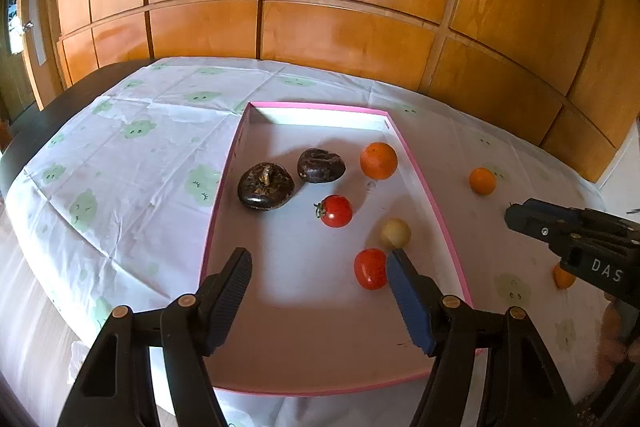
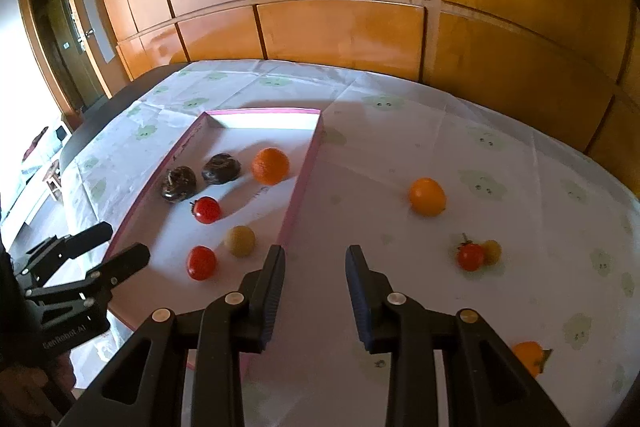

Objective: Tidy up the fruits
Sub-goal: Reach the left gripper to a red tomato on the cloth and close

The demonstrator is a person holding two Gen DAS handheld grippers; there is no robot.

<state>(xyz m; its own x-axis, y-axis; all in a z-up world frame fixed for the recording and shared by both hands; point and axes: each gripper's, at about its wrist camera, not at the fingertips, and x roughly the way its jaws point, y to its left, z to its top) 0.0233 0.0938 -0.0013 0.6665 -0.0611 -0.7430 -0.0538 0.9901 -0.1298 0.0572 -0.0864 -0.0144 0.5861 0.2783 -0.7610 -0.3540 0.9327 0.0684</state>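
Wood-panelled wall behind a table under a patterned cloth point(image 1: 132, 163). Left gripper point(image 1: 320, 261), jaws wide and empty, hovers over pink tray point(image 1: 430, 197) at frame centre holding two tomatoes point(image 1: 335, 211), pale fruit point(image 1: 395, 233), orange point(image 1: 378, 160), two dark fruits point(image 1: 265, 185). Right gripper point(image 2: 316, 259), open and empty, sits lower centre; loose orange point(image 2: 427, 196) right of the tray.

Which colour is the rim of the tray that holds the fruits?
Pink; the tray rim shows best in the left wrist view.

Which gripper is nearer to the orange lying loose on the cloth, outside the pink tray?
Right. The right gripper hangs open over the cloth just outside the tray's right wall, the orange ahead to its right. The left gripper is open over the tray's interior.
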